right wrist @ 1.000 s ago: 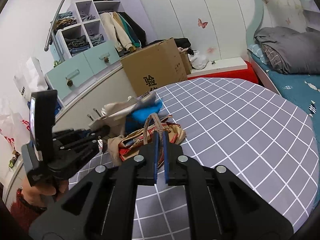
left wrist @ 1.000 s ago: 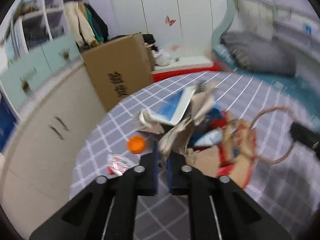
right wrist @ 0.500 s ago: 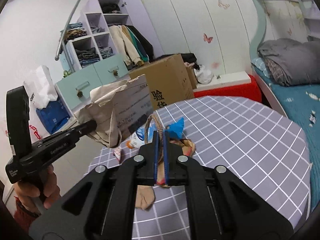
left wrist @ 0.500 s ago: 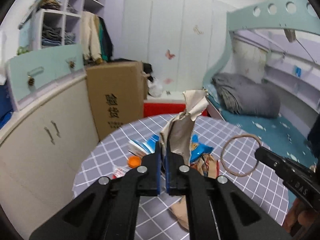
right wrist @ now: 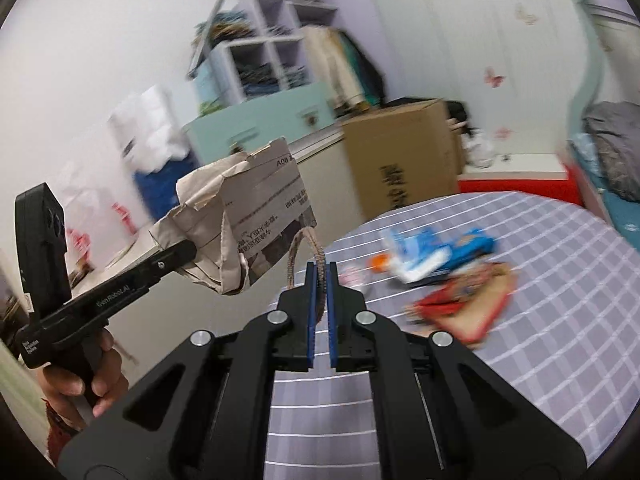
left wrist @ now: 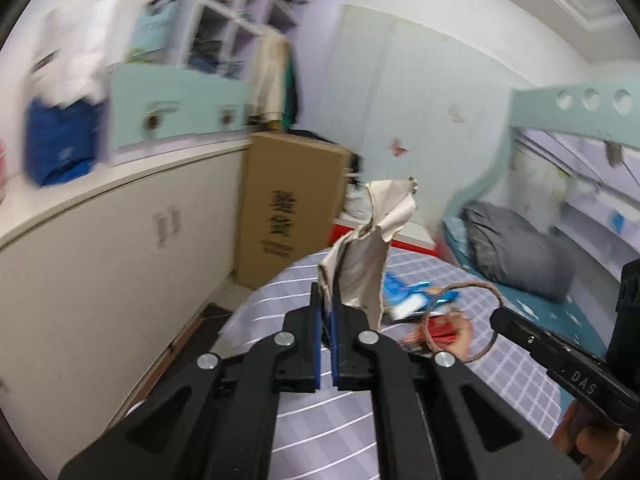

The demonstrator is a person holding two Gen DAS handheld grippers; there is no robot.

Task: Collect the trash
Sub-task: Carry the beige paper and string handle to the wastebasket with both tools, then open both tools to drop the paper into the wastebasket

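My left gripper [left wrist: 326, 300] is shut on a crumpled beige paper bag [left wrist: 370, 248], lifted above the round checked table [left wrist: 520, 364]. In the right wrist view the bag [right wrist: 244, 220] hangs printed side out at the left. My right gripper [right wrist: 321, 280] is shut on the bag's rope handle [right wrist: 306, 256]; the handle loop [left wrist: 464, 322] shows in the left wrist view. Blue and white wrappers [right wrist: 432, 250], a red and brown paper piece [right wrist: 468, 304] and an orange cap [right wrist: 380, 260] lie on the table.
A large cardboard box [right wrist: 400, 160] stands on the floor behind the table. White cabinets [left wrist: 120, 240] run along the left wall, under teal drawers and shelves [right wrist: 260, 80]. A bed with a grey duvet [left wrist: 516, 248] is at the right.
Both grippers have risen with the bag and its handle. The wrappers and red paper now lie loose on the table, out of the bag. The views have swung toward the cabinets.
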